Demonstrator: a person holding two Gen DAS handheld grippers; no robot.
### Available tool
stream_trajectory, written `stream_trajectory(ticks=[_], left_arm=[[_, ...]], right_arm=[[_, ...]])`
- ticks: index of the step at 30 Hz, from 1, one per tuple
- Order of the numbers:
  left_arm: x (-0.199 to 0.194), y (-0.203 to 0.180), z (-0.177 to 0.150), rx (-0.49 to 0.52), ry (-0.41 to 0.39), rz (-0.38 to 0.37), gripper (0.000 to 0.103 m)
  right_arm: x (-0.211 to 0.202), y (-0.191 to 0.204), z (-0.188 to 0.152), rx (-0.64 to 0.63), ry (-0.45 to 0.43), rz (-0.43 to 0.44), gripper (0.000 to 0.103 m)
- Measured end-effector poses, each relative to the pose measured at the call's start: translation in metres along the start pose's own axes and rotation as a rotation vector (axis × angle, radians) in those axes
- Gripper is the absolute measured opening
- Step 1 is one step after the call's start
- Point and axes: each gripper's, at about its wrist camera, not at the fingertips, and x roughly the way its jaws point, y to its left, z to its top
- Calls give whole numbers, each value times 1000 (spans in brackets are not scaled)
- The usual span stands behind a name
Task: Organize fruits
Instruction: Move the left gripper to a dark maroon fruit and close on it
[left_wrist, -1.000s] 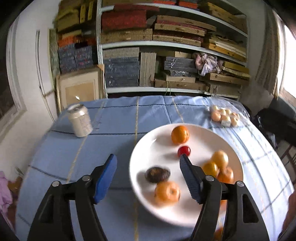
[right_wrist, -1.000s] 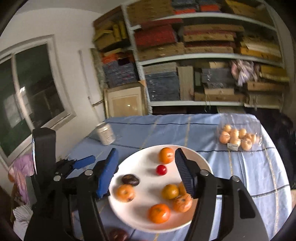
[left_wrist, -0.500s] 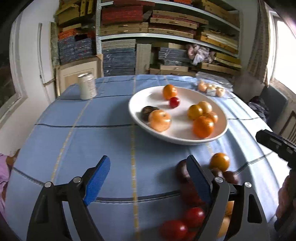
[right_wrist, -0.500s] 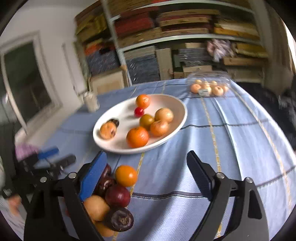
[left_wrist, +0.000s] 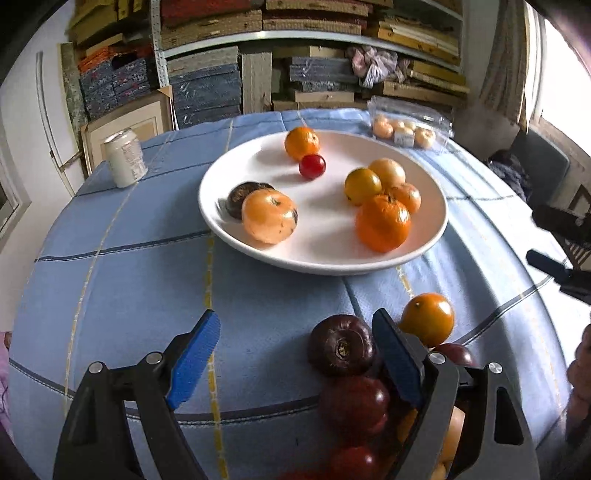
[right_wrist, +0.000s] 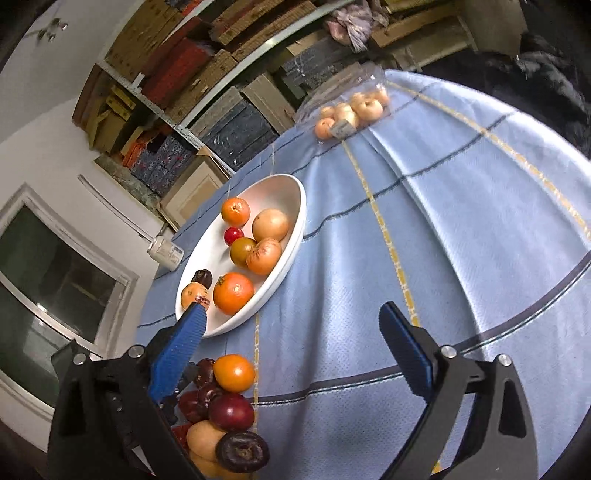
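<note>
A round white ceramic plate (left_wrist: 229, 221) is seen on a table covered by a light blue checked tablecloth (left_wrist: 147, 280), and eight fruits are held on it, among them a large orange mandarin (left_wrist: 383, 223) near its front rim and a small red cherry tomato (left_wrist: 312, 166) further back. Nearer the camera, a loose pile of dark red, purple and orange fruits (left_wrist: 354, 387) lies on the cloth. In the left wrist view, the left gripper (left_wrist: 295, 349) is shown with jaws spread wide and empty, its right finger just beside a dark purple round fruit (left_wrist: 341, 345). A silver drinks can (left_wrist: 125, 158) is seen upright there, but sideways in the tilted right wrist view. In that view, the right gripper (right_wrist: 291, 332) is shown wide apart over bare cloth, holding nothing. A clear plastic pack of pale peaches (right_wrist: 351, 110) is seen at the table's far edge.
</note>
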Motion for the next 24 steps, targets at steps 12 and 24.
stream_trajectory(ticks=[12, 24], left_arm=[[-3, 8, -14, 95, -42, 98, 100], [-11, 22, -16, 79, -86, 142, 99]], right_arm=[[1, 7, -4, -36, -1, -24, 92], [-2, 22, -8, -112, -18, -37, 92]])
